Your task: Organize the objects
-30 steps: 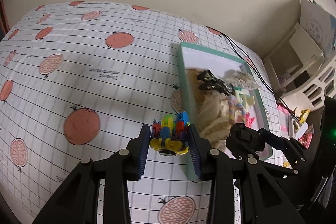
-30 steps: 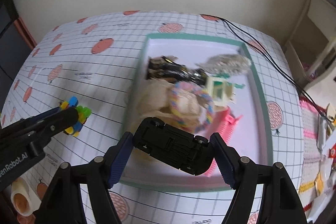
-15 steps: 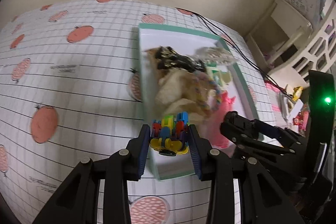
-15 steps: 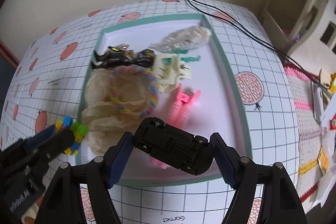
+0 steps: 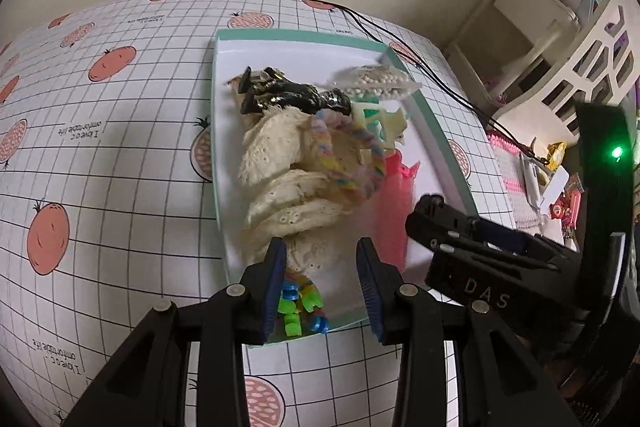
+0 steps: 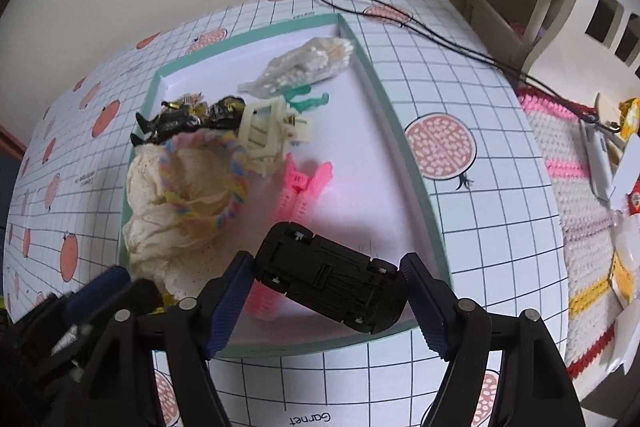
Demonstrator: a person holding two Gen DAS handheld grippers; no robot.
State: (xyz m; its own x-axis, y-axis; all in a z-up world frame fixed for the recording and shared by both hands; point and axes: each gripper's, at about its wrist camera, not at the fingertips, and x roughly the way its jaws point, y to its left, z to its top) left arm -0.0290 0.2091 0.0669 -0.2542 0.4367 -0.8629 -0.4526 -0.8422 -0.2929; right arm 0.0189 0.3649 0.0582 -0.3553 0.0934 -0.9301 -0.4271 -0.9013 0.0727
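While the right gripper point(image 6: 326, 297) clamps the black toy car point(image 6: 328, 285) crosswise, upside down above the tray's point(image 6: 416, 163) near right corner, the left gripper point(image 5: 322, 285) hangs spread, the colourful block toy point(image 5: 302, 309) lying beneath it inside the near rim.

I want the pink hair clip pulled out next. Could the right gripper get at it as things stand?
Probably not yet: the right gripper holds the black toy car, which hangs over the near end of the pink hair clip. It must drop the car first.
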